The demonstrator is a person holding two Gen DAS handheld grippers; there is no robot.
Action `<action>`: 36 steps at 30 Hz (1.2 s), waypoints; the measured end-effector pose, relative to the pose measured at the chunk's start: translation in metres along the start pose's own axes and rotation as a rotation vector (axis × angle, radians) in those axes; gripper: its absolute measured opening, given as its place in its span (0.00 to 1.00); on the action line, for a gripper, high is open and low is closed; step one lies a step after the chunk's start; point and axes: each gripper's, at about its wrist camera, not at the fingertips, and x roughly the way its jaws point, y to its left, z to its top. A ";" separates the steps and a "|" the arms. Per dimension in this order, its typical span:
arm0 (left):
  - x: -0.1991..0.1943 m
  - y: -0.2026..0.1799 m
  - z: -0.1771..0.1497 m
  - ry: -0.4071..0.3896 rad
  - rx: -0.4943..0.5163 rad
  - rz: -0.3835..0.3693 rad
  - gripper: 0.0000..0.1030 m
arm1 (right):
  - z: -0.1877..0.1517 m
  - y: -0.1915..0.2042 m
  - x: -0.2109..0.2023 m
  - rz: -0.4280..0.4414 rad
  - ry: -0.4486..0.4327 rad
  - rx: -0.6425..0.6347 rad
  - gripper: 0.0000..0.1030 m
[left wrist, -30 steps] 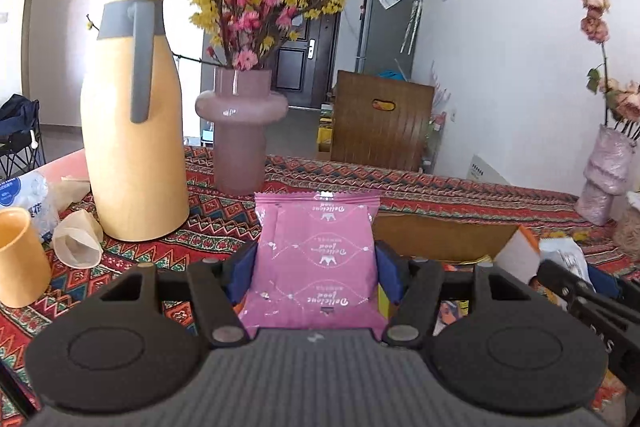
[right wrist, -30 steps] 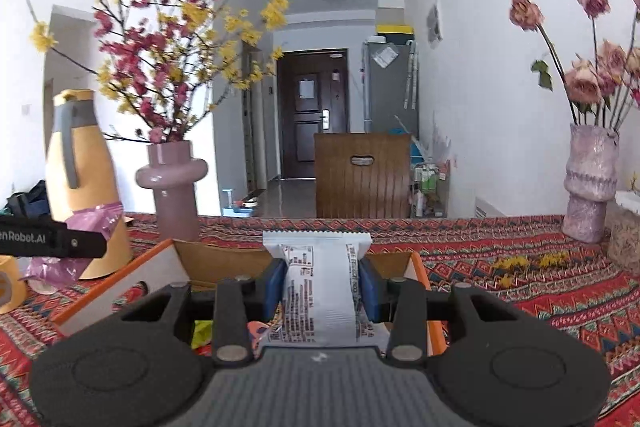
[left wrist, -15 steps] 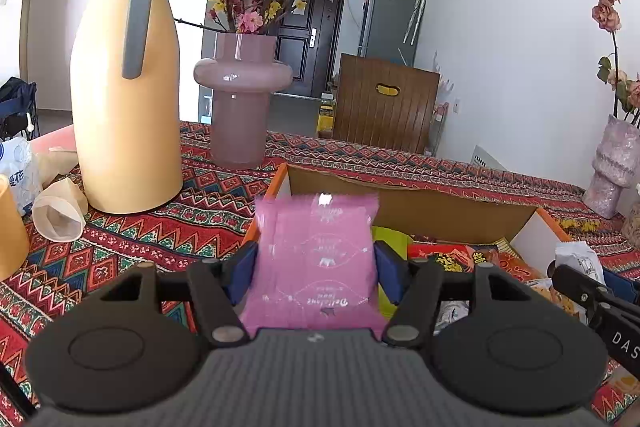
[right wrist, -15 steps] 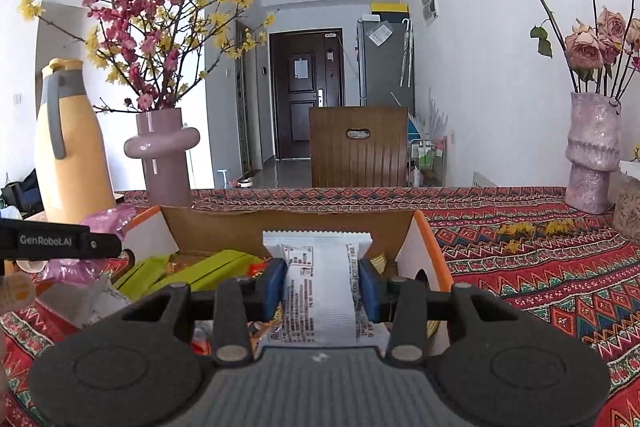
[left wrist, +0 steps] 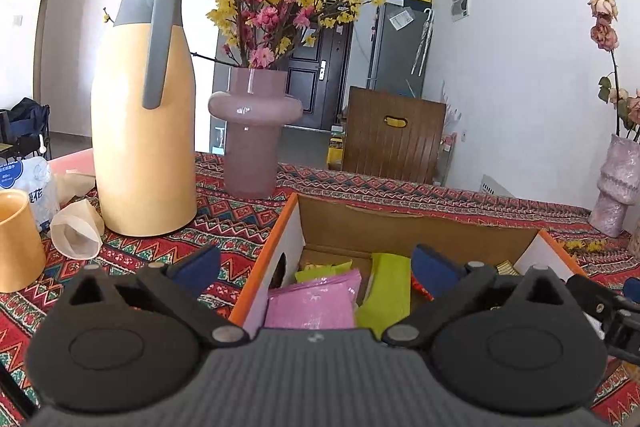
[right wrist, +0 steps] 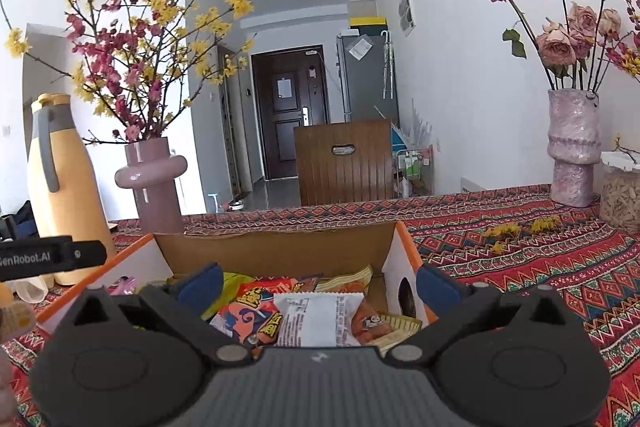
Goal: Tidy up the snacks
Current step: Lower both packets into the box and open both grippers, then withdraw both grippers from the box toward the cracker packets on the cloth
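Note:
An open cardboard box (left wrist: 400,227) with an orange rim stands on the patterned tablecloth; it also shows in the right wrist view (right wrist: 280,247). My left gripper (left wrist: 316,265) is open above its left end, and a pink snack packet (left wrist: 312,303) lies loose in the box below it beside green packets (left wrist: 386,291). My right gripper (right wrist: 318,277) is open above the box's right end. A white snack packet (right wrist: 316,319) lies loose below it on orange and red packets (right wrist: 256,307).
A yellow thermos jug (left wrist: 144,131) and a pink vase of blossoms (left wrist: 252,139) stand left of and behind the box. A yellow cup (left wrist: 16,239) and paper cones (left wrist: 78,231) lie at far left. Another vase (right wrist: 572,151) and a jar (right wrist: 620,191) stand at right.
Both grippers opened over the box. The pink packet dropped from the left one and the white packet from the right one into the box.

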 end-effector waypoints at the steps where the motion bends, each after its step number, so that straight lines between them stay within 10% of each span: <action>1: 0.000 0.000 0.000 0.000 -0.001 -0.001 1.00 | 0.000 0.000 0.000 0.000 0.000 0.004 1.00; 15: -0.025 0.001 0.012 0.006 -0.021 -0.025 1.00 | 0.008 0.002 -0.013 0.013 -0.006 0.007 1.00; 36: -0.135 0.022 -0.032 0.098 0.040 -0.076 1.00 | -0.035 0.002 -0.140 0.023 0.031 -0.035 1.00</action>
